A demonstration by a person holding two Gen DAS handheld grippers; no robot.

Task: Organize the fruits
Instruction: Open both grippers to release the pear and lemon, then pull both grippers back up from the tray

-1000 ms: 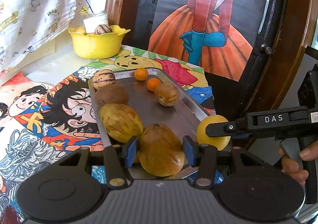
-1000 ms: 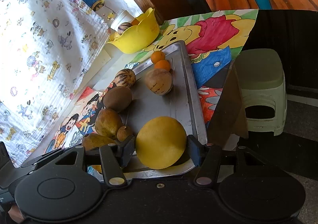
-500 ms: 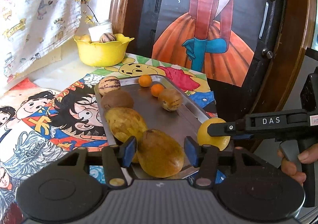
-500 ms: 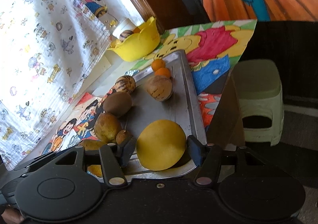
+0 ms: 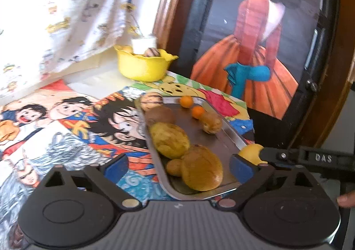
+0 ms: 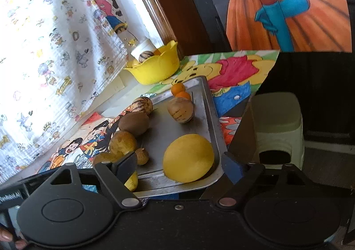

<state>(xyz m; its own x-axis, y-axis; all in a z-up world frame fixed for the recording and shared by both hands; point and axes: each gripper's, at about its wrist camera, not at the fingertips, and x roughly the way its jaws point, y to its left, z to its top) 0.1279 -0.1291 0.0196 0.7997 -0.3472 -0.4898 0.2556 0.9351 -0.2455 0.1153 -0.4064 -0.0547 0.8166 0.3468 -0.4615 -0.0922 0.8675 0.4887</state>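
Note:
A metal tray (image 5: pixel 230 136) (image 6: pixel 168 130) holds several fruits. My left gripper (image 5: pixel 178 167) hangs at the tray's near end; its jaws are opening wide around a brown mango (image 5: pixel 202 169) that lies on the tray, with the blue pads clear of it. My right gripper (image 6: pixel 177 165) is also opening; a round yellow fruit (image 6: pixel 188 157) rests on the tray corner between its pads, untouched. This yellow fruit (image 5: pixel 253 153) also shows behind the right gripper's black finger (image 5: pixel 310 156). Two small oranges (image 5: pixel 186 101), striped fruits (image 5: pixel 211 122) and a yellow-green mango (image 5: pixel 169 140) lie farther up the tray.
A yellow bowl (image 5: pixel 144 65) (image 6: pixel 155 68) with fruit stands beyond the tray by a white cup. Cartoon cloths cover the table. A green stool (image 6: pixel 277 125) sits on the floor to the right. A patterned curtain hangs left and a painted panel stands behind.
Both grippers have spread their jaws wide and drawn back from the tray. The brown mango and the yellow fruit, gripped before, now lie free on the tray.

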